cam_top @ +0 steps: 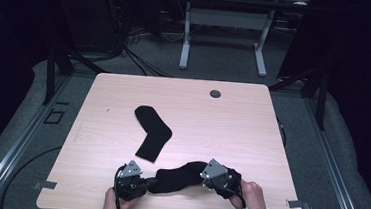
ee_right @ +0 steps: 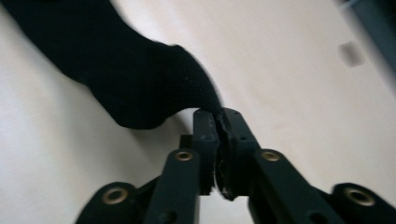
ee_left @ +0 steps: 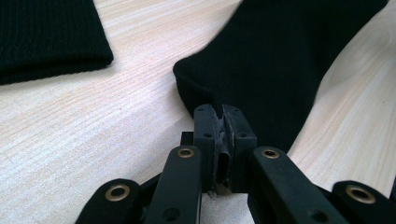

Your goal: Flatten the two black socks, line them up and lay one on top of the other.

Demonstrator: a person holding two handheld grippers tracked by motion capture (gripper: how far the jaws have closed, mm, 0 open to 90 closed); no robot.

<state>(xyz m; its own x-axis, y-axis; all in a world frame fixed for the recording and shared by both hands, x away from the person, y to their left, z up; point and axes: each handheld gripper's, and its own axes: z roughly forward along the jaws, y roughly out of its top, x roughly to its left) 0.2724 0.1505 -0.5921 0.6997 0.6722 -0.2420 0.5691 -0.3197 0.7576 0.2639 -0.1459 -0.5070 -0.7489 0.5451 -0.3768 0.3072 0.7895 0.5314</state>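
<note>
A black knitted sock [cam_top: 180, 176] lies near the front edge of the pale wooden counter [cam_top: 232, 123], its long axis running left to right and rising slightly toward the far right. The left hand-held gripper [cam_top: 153, 181] is clenched on the sock's left end, and the right hand-held gripper [cam_top: 201, 178] pinches its right end. A second black ribbed sock [cam_top: 152, 132] lies flat farther back, bent, its open cuff pointing toward the near edge.

One sock [cam_top: 180, 175] lies near the table's [cam_top: 232, 123] front edge, between the left gripper [cam_top: 151, 183] and right gripper [cam_top: 202, 178]; a second sock [cam_top: 152, 129] lies behind it, toward the middle.
</note>
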